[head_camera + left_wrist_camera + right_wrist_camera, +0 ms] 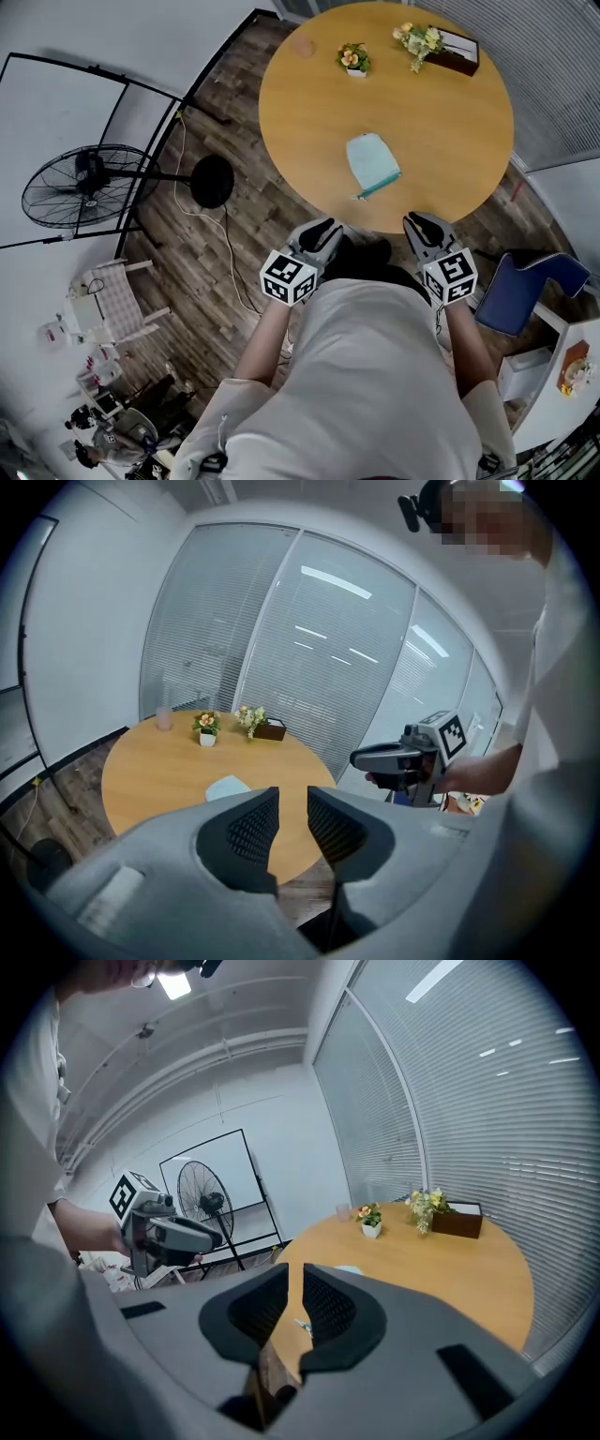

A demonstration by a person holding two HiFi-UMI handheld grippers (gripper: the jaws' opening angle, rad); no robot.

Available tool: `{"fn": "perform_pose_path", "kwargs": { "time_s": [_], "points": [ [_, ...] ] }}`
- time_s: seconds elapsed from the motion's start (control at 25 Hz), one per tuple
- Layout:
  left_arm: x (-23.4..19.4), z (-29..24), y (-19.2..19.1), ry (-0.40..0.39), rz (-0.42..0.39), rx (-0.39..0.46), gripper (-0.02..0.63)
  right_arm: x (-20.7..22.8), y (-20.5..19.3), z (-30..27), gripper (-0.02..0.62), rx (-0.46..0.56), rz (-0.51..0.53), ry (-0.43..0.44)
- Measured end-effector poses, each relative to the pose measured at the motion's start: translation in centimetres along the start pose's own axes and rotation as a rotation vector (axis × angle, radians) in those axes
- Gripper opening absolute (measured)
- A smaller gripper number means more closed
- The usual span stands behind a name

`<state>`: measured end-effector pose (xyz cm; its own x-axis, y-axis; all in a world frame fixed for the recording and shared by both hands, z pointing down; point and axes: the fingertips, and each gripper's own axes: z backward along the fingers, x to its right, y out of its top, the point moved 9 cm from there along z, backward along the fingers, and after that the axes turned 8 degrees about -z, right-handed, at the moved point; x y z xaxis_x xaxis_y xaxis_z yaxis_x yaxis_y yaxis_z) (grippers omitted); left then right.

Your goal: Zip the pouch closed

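My left gripper point(322, 232) and right gripper point(418, 225) hang short of the bench point(450, 131) — jaws narrowly apart, empty. Only the head view shows the pouch point(372, 161) whole; mine catch slivers.

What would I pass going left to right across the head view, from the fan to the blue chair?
fan → left gripper → pouch → right gripper → blue chair

Round wooden table point(441, 141), plank floor point(272, 225), standing fan point(89, 178), slatted blinds point(562, 66).
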<state>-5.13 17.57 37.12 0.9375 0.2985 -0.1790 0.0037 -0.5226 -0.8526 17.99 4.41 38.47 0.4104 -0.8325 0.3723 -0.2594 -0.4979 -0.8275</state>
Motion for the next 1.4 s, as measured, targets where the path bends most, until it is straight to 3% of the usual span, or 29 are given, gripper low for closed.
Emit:
{"fn": "perform_pose_path", "kwargs": {
  "time_s": [0.36, 0.72, 0.92, 1.2, 1.4],
  "points": [
    [-4.2, -3.9, -0.4, -0.089, -0.016, -0.067, 0.089, 1.6, -0.5, -4.2, 0.05, -0.058, -0.044, -0.034],
    [-10.0, -9.5, -3.4, -0.244, -0.121, -0.192, 0.089, 3.4, -2.3, -10.5, 0.051, -0.152, -0.055, -0.079],
    [-12.1, -12.6, -6.7, -0.328, -0.138, -0.274, 0.089, 4.2, -4.9, -13.9, 0.051, -0.214, -0.09, -0.086],
    [-13.2, -16.8, -11.1, -0.429, -0.262, -0.388, 0.091, 4.7, -9.6, -18.1, 0.051, -0.338, -0.119, -0.08],
    [-13.3, -19.1, -13.7, -0.471, -0.3, -0.438, 0.094, 4.9, -12.9, -20.6, 0.055, -0.422, -0.106, -0.08]
  ]
}}
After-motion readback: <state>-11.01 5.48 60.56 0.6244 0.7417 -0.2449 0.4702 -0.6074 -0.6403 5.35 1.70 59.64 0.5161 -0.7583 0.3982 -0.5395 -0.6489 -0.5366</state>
